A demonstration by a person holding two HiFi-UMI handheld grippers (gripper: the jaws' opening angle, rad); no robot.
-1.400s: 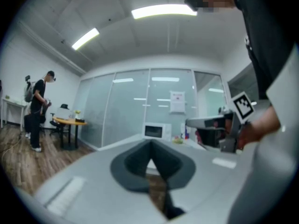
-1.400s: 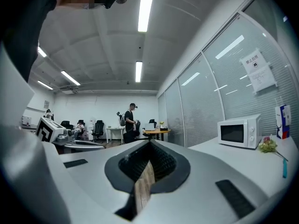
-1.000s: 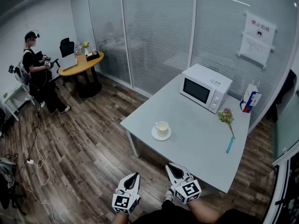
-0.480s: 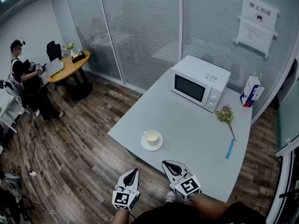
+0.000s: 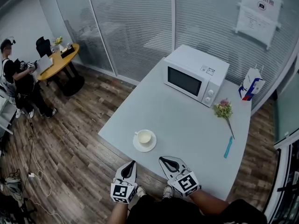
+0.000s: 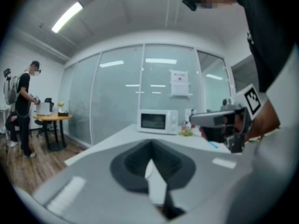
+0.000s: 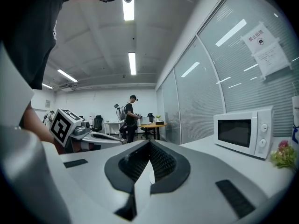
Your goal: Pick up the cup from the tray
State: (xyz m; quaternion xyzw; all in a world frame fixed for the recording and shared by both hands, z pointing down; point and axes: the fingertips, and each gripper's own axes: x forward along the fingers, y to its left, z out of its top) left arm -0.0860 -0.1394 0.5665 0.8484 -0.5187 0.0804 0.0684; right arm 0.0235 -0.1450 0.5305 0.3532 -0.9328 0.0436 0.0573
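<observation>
A cream cup (image 5: 144,136) stands on a white saucer (image 5: 150,146) near the front left corner of the grey table (image 5: 187,129). Both grippers hang low in the head view, short of the table's near edge. My left gripper (image 5: 131,166) points up at the saucer from just below it, jaws together and empty. To its right, my right gripper (image 5: 165,161) is also shut on nothing. In the left gripper view the left gripper (image 6: 150,161) has its jaws pressed together; the right gripper (image 7: 150,164) looks the same in its own view. Neither gripper view shows the cup.
A white microwave (image 5: 194,78) sits at the table's far side, with a flower sprig (image 5: 223,110), a milk carton (image 5: 250,84) and a blue pen (image 5: 228,147) to the right. Wood floor (image 5: 70,139) lies left. A person (image 5: 14,83) stands by a round table (image 5: 53,64).
The view has closed in on the table: cup and saucer now lie lower and nearer the grippers. Both grippers stay shut and low.
</observation>
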